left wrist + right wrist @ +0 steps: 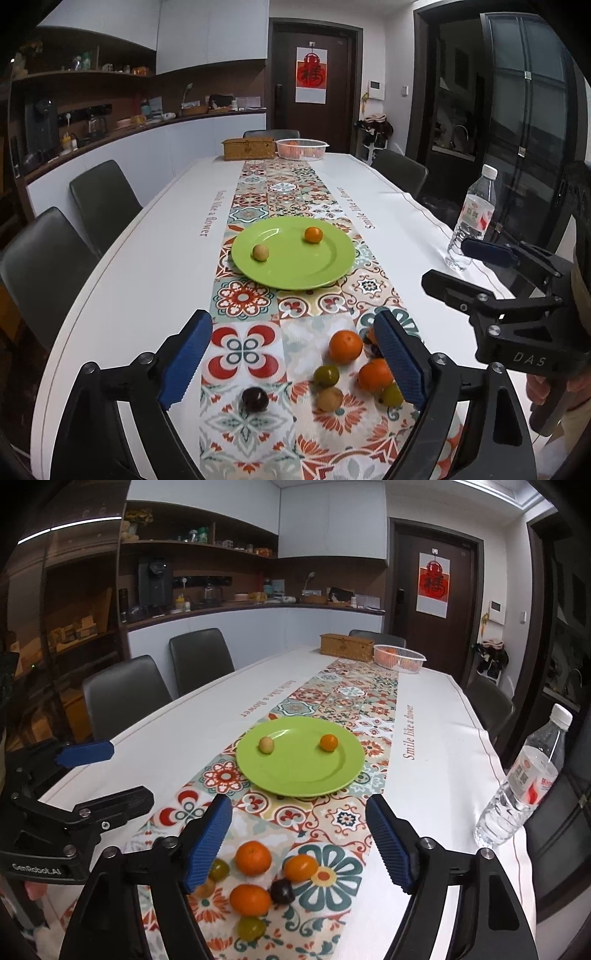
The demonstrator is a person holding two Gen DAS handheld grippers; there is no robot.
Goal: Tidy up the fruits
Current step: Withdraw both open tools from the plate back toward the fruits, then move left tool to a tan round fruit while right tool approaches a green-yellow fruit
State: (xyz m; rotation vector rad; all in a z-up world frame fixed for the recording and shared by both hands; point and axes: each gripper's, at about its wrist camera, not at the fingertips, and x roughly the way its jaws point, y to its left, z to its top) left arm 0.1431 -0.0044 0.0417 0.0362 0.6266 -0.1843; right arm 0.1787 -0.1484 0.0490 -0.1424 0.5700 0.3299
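Note:
A green plate point(295, 275) point(295, 779) sits mid-table with a small orange point(313, 235) point(328, 742) and a pale yellow fruit point(260, 253) point(266, 745) on it. Loose fruit lies on the patterned runner near me: oranges point(345, 346) point(253, 857), green fruits point(326, 375) point(250, 927), a tan fruit point(330, 399) and dark plums point(254, 400) point(282, 891). My left gripper point(291, 358) is open above this fruit, empty. My right gripper point(297, 843) is open above the same pile, empty.
A water bottle point(471, 218) point(521, 782) stands at the right table edge. A wicker box point(248, 148) point(346, 647) and a basket of oranges point(301, 148) point(399, 658) stand at the far end. Chairs point(103, 206) line the table.

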